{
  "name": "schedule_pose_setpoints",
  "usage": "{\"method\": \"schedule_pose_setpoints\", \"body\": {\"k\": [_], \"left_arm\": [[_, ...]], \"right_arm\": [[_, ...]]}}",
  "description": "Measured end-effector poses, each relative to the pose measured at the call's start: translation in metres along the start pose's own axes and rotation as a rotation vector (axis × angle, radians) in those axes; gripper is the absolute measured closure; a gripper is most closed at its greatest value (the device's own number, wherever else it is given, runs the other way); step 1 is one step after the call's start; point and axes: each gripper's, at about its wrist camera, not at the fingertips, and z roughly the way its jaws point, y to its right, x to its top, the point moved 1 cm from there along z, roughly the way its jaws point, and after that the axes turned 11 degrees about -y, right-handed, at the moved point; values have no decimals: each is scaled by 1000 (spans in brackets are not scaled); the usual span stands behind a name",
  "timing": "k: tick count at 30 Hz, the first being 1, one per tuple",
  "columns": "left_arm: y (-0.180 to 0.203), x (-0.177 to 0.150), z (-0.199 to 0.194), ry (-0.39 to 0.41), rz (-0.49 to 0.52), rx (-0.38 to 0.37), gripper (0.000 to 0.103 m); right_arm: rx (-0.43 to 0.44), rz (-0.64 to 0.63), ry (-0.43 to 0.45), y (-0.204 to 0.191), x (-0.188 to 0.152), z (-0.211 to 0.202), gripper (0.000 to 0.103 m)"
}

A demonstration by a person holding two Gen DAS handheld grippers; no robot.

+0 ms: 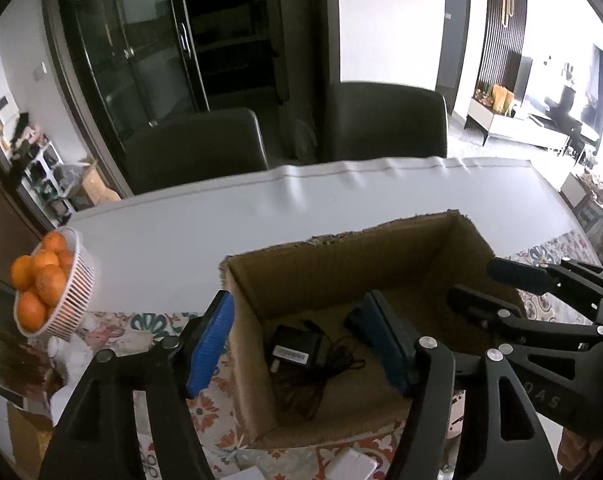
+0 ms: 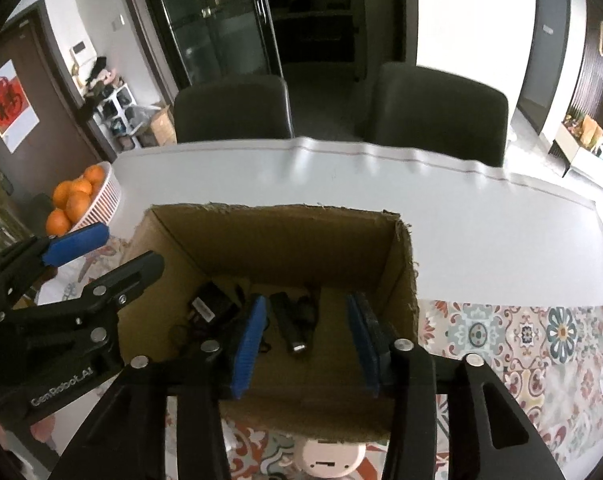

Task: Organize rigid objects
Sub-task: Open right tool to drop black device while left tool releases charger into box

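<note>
- Both tongs hang over the open cardboard box (image 2: 205,236), which sits on a patterned cloth (image 2: 533,344) at the near side of the white table (image 2: 381,184).
- Left gripper (image 1: 301,340): blue pads spread wide, nothing between them; released. One finger is outside the box's left wall, the other over its interior.
- Right gripper (image 2: 309,344): pads likewise apart and empty, both over the interior.
- Task's things already in the box: a black power adapter (image 1: 293,350) with its tangled cord on the floor toward the left wall, and a dark flashlight (image 2: 289,326) lying flat near the middle.
- Still outside: a pale round device (image 2: 327,458) just beside the box's near wall, and white flat items (image 1: 351,464) on the cloth near the bottom edge of the left view; what they are I cannot tell.
- Judgement: a drop-off looks complete; the step in hand is likely going for the next loose item.
- To do it well: lift each gripper straight up before moving sideways, since the left one straddles the wall and could drag the box.
- Approach the round device from above, pads on opposite sides of it.
- Keep the two grippers well apart; they are close now.
- Basket of oranges (image 1: 49,280) stands at the left; leave it be.
</note>
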Motion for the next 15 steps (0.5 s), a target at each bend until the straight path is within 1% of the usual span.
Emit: {"method": "schedule_pose_setpoints", "body": {"k": [2,8,11,15], "left_arm": [[-1,-4,-10,25,4,14,33],[-4,-20,-38,83,0,51,30],[-8,-29,-49,106,-7,53,28],[-14,-43,-61,124,-22,53,27]], "right_arm": [[-5,1,32,-3,-5,-10,48],[-55,0,122,-12,-18,-40,47],[-65,-9,155,-19,-26,-53,44],[-89,-28,203,-32,-37,-69,43]]}}
